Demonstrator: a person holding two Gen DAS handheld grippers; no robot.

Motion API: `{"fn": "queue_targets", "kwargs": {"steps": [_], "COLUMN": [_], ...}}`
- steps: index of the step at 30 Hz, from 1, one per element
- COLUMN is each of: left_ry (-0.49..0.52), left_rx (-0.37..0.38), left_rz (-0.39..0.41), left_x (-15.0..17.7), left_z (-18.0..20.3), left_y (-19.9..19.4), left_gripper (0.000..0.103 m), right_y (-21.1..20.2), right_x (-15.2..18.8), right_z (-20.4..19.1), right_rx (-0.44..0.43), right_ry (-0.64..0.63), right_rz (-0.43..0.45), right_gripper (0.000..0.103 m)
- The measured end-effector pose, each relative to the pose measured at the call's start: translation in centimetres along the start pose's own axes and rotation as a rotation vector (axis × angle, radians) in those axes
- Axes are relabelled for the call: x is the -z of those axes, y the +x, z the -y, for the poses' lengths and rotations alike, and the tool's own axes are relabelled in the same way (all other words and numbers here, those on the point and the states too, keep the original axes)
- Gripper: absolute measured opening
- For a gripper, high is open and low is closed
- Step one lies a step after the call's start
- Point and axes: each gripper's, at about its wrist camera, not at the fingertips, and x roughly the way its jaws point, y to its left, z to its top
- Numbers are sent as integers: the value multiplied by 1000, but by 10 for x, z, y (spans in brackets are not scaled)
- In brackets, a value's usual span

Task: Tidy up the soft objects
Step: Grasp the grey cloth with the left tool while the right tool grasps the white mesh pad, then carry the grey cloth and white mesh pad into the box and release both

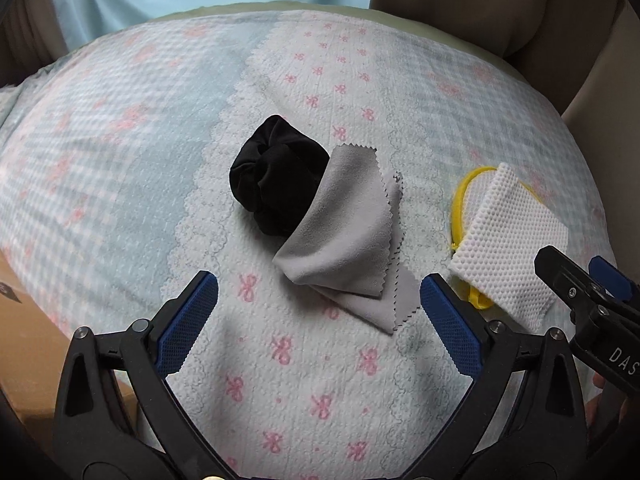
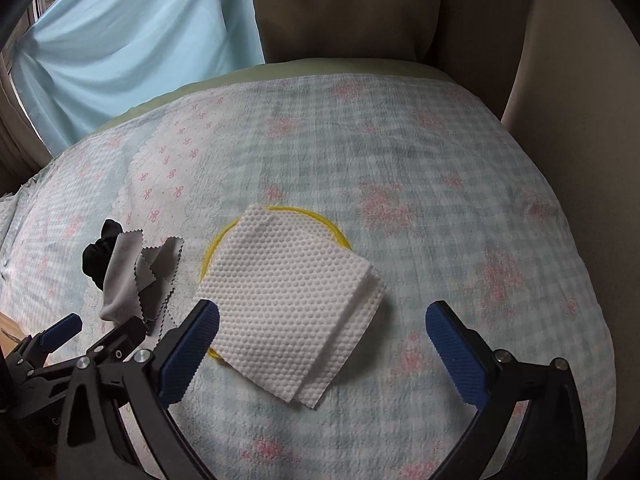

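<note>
A balled black sock (image 1: 270,176) lies on the patterned bedspread (image 1: 120,140), with a folded grey cloth (image 1: 352,240) leaning over its right side. To the right, a folded white dimpled cloth (image 1: 512,240) lies on a yellow ring (image 1: 460,196). My left gripper (image 1: 318,306) is open and empty, just in front of the grey cloth. My right gripper (image 2: 322,336) is open and empty, with the white cloth (image 2: 288,304) between its fingers and the yellow ring (image 2: 320,216) under the cloth. The sock (image 2: 96,256) and grey cloth (image 2: 128,276) show at the left.
A light blue curtain (image 2: 132,40) hangs behind the bed, with beige upholstery (image 2: 360,8) to its right. A brown cardboard surface (image 1: 24,340) lies at the bed's left edge. The left gripper (image 2: 96,340) shows in the right wrist view, the right gripper (image 1: 580,284) in the left.
</note>
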Motion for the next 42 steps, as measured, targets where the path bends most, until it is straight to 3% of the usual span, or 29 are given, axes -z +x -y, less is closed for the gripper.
{"fn": "queue_targets", "kwargs": {"steps": [5, 7, 10, 15, 18, 22, 26, 42], "left_ry": [40, 36, 62, 115, 138, 133, 144, 166], "left_rx": [-19, -10, -9, -5, -12, -4, 0, 20], "left_rz": [0, -20, 4, 13, 16, 20, 25, 35], "left_x": [-1, -1, -1, -1, 0, 2, 3, 4], "left_z": [2, 1, 4, 15, 22, 25, 27, 33], "left_y": [15, 23, 22, 17, 14, 9, 4, -10], "left_gripper": [96, 83, 70, 27, 15, 11, 10, 10], "right_y": [16, 22, 28, 29, 25, 21, 17, 9], "right_x": [9, 11, 12, 11, 12, 14, 14, 17], "right_z": [3, 2, 0, -5, -12, -10, -2, 2], "right_rx": [-1, 1, -6, -17, -4, 25, 26, 93], "right_ry": [46, 57, 55, 39, 18, 42, 73, 82], "right_rz": [-1, -8, -10, -2, 12, 20, 21, 39], "right_gripper": [103, 100, 83, 58, 48, 34, 27, 27]}}
